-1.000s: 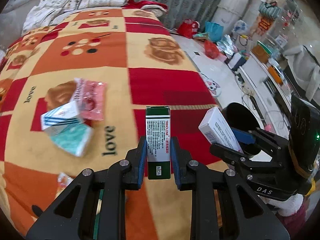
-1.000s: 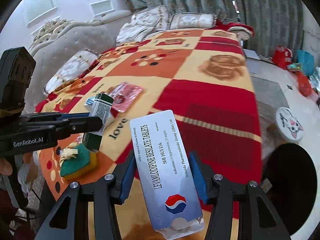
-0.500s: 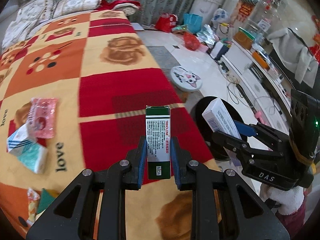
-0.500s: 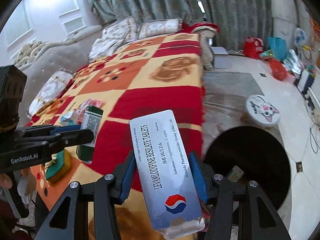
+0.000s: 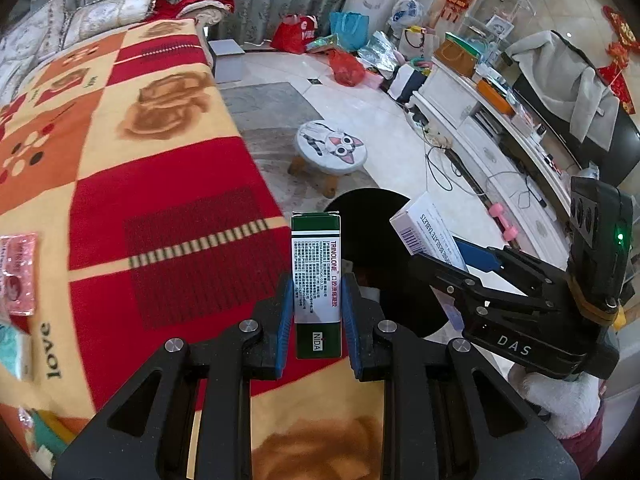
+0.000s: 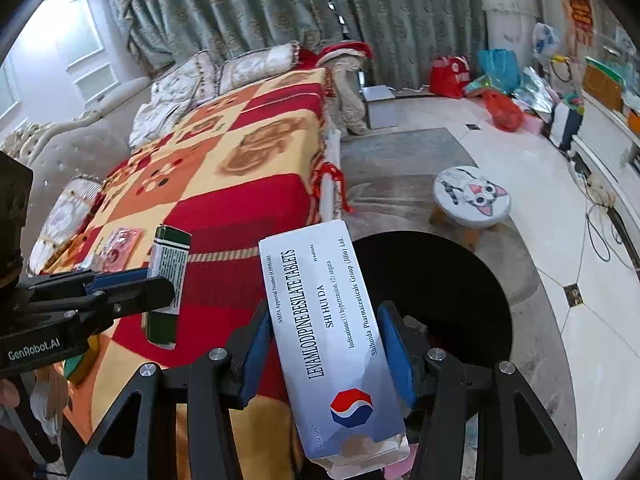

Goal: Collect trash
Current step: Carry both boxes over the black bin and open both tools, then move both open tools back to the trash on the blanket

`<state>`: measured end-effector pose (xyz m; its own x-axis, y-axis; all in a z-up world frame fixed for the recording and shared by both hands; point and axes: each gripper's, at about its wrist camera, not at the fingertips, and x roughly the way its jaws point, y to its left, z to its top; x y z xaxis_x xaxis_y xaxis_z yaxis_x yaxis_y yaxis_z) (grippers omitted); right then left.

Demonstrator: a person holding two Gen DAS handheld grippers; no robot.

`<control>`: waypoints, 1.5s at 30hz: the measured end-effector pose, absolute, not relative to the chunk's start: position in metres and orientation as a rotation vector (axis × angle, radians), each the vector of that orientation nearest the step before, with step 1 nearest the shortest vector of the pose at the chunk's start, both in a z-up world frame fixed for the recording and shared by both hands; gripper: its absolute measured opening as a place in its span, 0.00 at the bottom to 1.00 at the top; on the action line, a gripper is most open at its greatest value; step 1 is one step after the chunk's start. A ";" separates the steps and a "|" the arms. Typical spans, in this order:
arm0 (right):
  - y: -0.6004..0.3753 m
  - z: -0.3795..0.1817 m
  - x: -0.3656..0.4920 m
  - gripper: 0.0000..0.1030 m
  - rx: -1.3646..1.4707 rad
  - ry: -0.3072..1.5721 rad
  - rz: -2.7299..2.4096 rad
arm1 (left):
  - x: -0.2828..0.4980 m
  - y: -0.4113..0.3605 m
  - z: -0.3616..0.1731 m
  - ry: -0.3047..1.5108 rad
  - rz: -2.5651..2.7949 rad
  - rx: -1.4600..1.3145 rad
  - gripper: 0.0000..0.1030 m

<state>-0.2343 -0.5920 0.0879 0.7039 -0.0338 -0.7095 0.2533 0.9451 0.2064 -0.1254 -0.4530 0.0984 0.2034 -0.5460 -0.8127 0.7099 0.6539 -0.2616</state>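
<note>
My left gripper (image 5: 316, 312) is shut on a green and white medicine box (image 5: 316, 280), held upright over the bed's edge; it also shows in the right wrist view (image 6: 166, 280). My right gripper (image 6: 328, 344) is shut on a white tablet box (image 6: 332, 336), seen in the left wrist view (image 5: 430, 236) too. Both boxes hang close to a round black trash bin (image 6: 452, 300) on the floor beside the bed, which also shows in the left wrist view (image 5: 372, 216). A pink packet (image 5: 16, 276) and a teal-white packet (image 5: 14, 356) lie on the blanket at left.
The bed with a red, orange and yellow blanket (image 5: 140, 184) fills the left. A small cat-face stool (image 5: 331, 148) stands on the floor past the bin. Bags and clutter (image 5: 344, 68) line the far wall. A white cabinet (image 5: 500, 152) with cables runs along the right.
Both grippers have swung right from over the bed toward the black bin, each still holding its box. The packets on the blanket have slid to the left edge of view.
</note>
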 end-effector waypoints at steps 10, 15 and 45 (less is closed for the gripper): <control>-0.622 0.076 -0.234 0.49 0.347 0.787 -0.211 | -0.127 -0.482 0.089 1.073 -0.921 0.176 0.21; -0.633 0.074 -0.236 0.49 0.364 0.784 -0.230 | -0.129 -0.492 0.084 1.077 -0.948 0.162 0.21; -0.578 0.084 -0.221 0.58 0.328 0.791 -0.156 | -0.116 -0.421 0.098 1.014 -0.783 0.156 0.47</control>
<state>-0.2212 -0.5778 0.0836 0.6946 -0.0157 -0.7192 0.2592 0.9381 0.2299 -0.1165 -0.4212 0.0982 0.2874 -0.5143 -0.8080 0.6516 0.7233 -0.2286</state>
